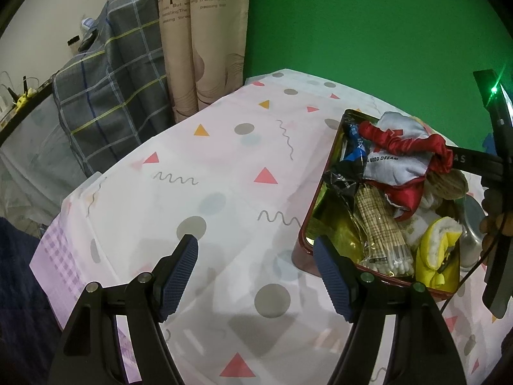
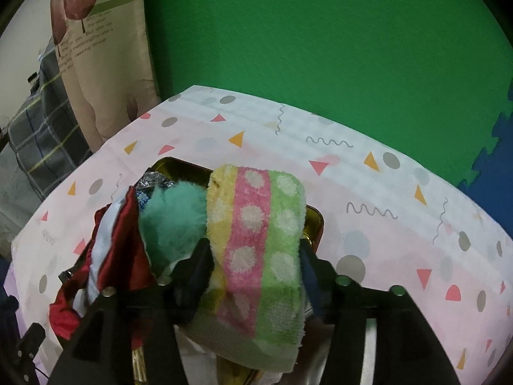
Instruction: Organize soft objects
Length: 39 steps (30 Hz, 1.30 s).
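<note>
On the left, a plaid blanket [image 1: 109, 83] hangs beside a beige curtain [image 1: 202, 38], with a green wall [image 1: 368, 22] behind the counter [image 1: 205, 166] and its cloth of triangles, dots and squiggles. The left gripper [image 1: 255, 276] hovers low over the bare cloth, its blue pads [image 1: 179, 276] spread wide with nothing between them, its right pad close to the near corner of the tin tray [image 1: 304, 234]. That red-rimmed tray sits toward the right of the counter and is heaped with soft things: a red satin cloth [image 1: 404, 144], a white printed fabric [image 1: 394, 160], a packet of cotton swabs [image 1: 384, 234] and a yellow fluffy cloth [image 1: 439, 250]. Further right, the right gripper [image 2: 253, 263] stands over the tray with a folded striped towel [image 2: 256, 240], yellow, pink and green with pale dots, between its jaws; the jaws look slackened around it, and I cannot tell whether the pads touch it. A teal pompom [image 2: 173, 221] lies just left of the towel, beside the red cloth.
</note>
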Motion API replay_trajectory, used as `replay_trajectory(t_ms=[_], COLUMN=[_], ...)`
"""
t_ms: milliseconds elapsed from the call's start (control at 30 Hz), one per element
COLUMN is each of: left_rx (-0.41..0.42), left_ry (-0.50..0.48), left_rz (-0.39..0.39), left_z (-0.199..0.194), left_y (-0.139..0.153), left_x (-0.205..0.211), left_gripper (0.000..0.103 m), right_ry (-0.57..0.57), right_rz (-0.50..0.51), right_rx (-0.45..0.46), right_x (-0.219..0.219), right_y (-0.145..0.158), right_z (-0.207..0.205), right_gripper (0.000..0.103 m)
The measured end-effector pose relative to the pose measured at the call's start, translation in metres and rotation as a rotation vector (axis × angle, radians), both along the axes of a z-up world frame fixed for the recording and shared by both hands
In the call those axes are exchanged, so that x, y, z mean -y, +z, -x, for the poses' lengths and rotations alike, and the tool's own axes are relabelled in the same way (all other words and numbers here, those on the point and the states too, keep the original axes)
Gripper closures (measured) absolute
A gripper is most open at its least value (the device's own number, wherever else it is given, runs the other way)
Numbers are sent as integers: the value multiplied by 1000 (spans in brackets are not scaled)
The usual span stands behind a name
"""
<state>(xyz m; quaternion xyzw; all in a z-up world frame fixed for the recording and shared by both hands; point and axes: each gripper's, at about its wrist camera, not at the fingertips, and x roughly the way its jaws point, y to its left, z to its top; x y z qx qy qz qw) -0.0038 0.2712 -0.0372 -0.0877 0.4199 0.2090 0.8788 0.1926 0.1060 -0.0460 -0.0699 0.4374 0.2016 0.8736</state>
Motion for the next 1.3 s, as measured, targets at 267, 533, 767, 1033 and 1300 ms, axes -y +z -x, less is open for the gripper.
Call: replay_trajectory(t_ms=[267,533,767,1033,1300], left_rx=[5,10,13,19,17], left_ry=[-4,-16,-41,-69,-86], left_rz=[-2,-22,-44,-74,-70], left_z=[0,-1,0,1,0], left_y=[1,3,6,9,9], left_x=[1,9,20,30,33], left_gripper=[31,31,22,22,21], right_ry=[-2,-10,-21,-27,-21], right_rz=[4,-45,-58,-52,-61], right_rx=[70,150,140,91,80], right_x=[7,30,44,50,50], right_y=[26,69,67,45,42], right_z=[11,61,125,167,178], right_gripper=[33,30,27,25,25])
